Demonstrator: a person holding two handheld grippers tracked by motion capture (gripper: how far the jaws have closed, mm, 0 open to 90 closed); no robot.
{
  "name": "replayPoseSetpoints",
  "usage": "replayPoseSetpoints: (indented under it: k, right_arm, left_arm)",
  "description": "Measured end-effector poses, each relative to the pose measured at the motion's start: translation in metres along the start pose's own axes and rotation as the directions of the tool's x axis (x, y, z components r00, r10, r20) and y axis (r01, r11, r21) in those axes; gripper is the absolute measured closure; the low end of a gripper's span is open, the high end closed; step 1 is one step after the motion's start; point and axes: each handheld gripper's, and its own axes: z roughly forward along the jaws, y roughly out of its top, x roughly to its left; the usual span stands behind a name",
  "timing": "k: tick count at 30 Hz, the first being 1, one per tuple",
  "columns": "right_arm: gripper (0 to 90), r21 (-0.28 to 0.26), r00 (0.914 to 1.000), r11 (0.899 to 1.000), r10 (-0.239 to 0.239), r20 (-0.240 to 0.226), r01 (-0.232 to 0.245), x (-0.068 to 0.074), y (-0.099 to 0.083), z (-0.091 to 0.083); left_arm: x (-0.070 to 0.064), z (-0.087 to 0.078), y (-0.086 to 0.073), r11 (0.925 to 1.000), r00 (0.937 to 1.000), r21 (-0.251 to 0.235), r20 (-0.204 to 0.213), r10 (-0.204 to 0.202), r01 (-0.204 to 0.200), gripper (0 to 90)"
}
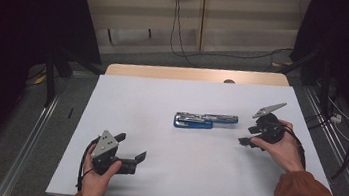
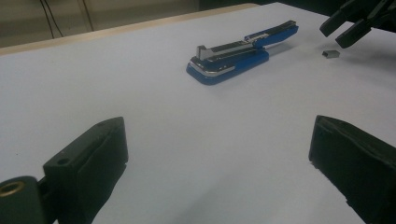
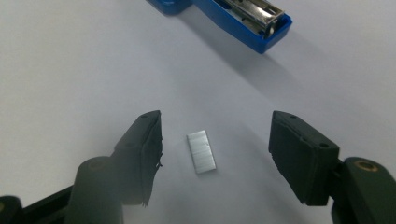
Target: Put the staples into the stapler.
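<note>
Staple strip is lying flat on the white surface, sitting right between the right tool's two jaws, touching neither. Right tool is standing released, jaws spread wide, bracketing the strip on both long sides. In the left gripper view the strip is showing as a small grey block just below the right tool.

Handling, as a judgement: strip is looking very light, thin and stiff, bare metal so likely slippery against the pads; glued staples, so probably snapping apart if pinched hard or bent. Low profile is making it hard to get under. Best hold is probably across the two long edges at mid-length, jaws coming down nearly to the surface and closing gently, keeping it level.

Blue stapler is lying beyond the right tool's jaw tips, opened out flat with the metal staple channel facing up. In the high view the stapler is sitting just to the side of the right tool, toward the left tool.

Left tool is resting well apart from the stapler, near the person's edge of the surface, released too, jaws wide and holding nothing, pointing toward the stapler.
</note>
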Motion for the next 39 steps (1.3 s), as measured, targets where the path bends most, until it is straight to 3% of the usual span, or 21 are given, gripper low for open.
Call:
replayPoseSetpoints:
  k: [2, 4, 22, 27, 39]
  right_arm:
    - [41.4, 0.028, 0.9995, 0.999, -0.017, 0.026, 0.016, -0.001, -0.001, 0.001]
    - [45.4, 0.024, 0.9999, 1.000, -0.011, 0.004, 0.011, -0.003, -0.003, 0.001]
    - [72.2, 0.094, 0.9973, 0.993, -0.074, -0.008, 0.074, 0.003, -0.002, 0.005]
    - [75.0, 0.111, 0.9963, 0.990, -0.083, -0.023, 0.085, 0.004, -0.002, 0.009]
    - [78.5, 0.121, 0.9963, 0.989, -0.085, -0.013, 0.086, 0.005, -0.001, 0.011]
  left_arm:
    - [0.000, 0.001, -0.001, 1.0000, 1.0000, 0.008, 0.000, 0.002, -0.002, 4.7]
    - [-0.001, 0.002, -0.001, 0.9999, 1.0000, 0.011, 0.008, 0.001, -0.002, 4.7]
    - [-0.001, 0.002, 0.000, 1.0000, 1.0000, 0.006, 0.007, 0.001, -0.001, 4.6]
    - [-0.001, 0.002, 0.000, 1.0000, 1.0000, 0.007, 0.006, 0.001, -0.001, 4.6]
    - [-0.001, 0.003, 0.000, 0.9999, 0.9999, 0.013, 0.011, 0.006, -0.006, 4.6]
